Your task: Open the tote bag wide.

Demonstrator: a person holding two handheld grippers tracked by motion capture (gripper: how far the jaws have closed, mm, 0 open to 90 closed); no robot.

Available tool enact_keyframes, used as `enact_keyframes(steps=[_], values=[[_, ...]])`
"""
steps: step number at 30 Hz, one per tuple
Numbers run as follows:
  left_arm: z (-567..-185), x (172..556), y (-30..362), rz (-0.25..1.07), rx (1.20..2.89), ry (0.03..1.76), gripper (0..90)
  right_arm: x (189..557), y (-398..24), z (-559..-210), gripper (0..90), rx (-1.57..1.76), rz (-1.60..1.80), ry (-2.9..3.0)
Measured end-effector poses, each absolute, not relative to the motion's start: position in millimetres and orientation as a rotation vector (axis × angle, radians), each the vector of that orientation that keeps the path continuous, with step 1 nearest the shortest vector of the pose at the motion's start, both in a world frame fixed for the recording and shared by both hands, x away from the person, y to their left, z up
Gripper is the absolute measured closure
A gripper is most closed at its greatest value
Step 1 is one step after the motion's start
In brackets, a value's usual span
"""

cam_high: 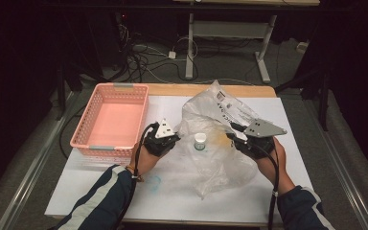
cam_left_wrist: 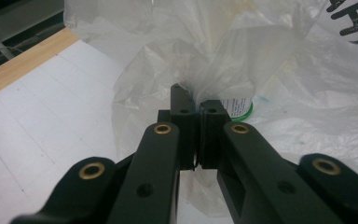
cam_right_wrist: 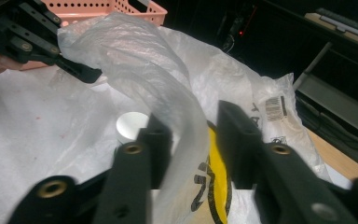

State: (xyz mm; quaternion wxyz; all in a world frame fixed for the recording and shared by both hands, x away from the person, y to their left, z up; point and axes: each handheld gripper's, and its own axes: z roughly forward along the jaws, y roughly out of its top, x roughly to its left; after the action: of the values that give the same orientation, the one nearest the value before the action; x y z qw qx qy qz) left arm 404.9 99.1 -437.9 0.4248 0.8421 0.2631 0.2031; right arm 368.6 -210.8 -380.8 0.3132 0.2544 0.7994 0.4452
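A crumpled clear plastic bag (cam_high: pixel 220 124) (cam_left_wrist: pixel 242 51) (cam_right_wrist: pixel 135 56) lies on the white table. Inside it stands a small bottle with a white cap (cam_high: pixel 200 141) (cam_left_wrist: pixel 240 108) (cam_right_wrist: pixel 129 125), and something yellow with black print (cam_right_wrist: pixel 216 168) lies beside it. My left gripper (cam_high: pixel 176 138) (cam_left_wrist: pixel 196 105) is shut on the bag's left edge, pinching a fold of film; it also shows at the upper left of the right gripper view (cam_right_wrist: pixel 81 72). My right gripper (cam_high: pixel 231 133) (cam_right_wrist: pixel 193 126) is at the bag's right side with its jaws apart. A band of film runs loosely between them without being pinched.
A pink plastic basket (cam_high: pixel 106 150) (cam_right_wrist: pixel 140 7) stands empty at the table's left, close to my left hand. The white table cover (cam_high: pixel 172 191) runs to a wooden far edge (cam_high: pixel 172 89). Cables and desk legs lie on the floor beyond.
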Motion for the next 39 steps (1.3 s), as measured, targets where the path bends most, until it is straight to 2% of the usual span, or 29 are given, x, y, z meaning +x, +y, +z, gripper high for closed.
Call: enact_keyframes(steps=[1,6,16,22,28,34,37,39], values=[[-438,405,100,0.498,2.102,0.656,85.9,365,-212,-379,54.8,0.674,1.179,2.090],[-443,404,100,0.499,2.126,0.659,85.9,340,-221,-370,45.4,0.665,1.310,2.010],[-451,401,103,0.527,2.158,0.665,85.8,289,-222,-381,35.3,0.577,1.327,2.080],[-454,403,103,0.525,2.167,0.679,85.8,275,-220,-411,25.3,0.538,1.233,2.252],[-457,403,100,0.527,2.176,0.679,85.8,282,-212,-445,21.0,0.483,1.062,2.403],[-458,403,101,0.527,2.178,0.683,85.8,290,-205,-464,28.6,0.420,0.922,2.438],[-459,404,99,0.523,2.182,0.680,85.8,295,-202,-471,41.8,0.418,0.865,2.452],[-460,403,99,0.523,2.185,0.677,85.7,298,-202,-474,55.4,0.431,0.879,2.458]])
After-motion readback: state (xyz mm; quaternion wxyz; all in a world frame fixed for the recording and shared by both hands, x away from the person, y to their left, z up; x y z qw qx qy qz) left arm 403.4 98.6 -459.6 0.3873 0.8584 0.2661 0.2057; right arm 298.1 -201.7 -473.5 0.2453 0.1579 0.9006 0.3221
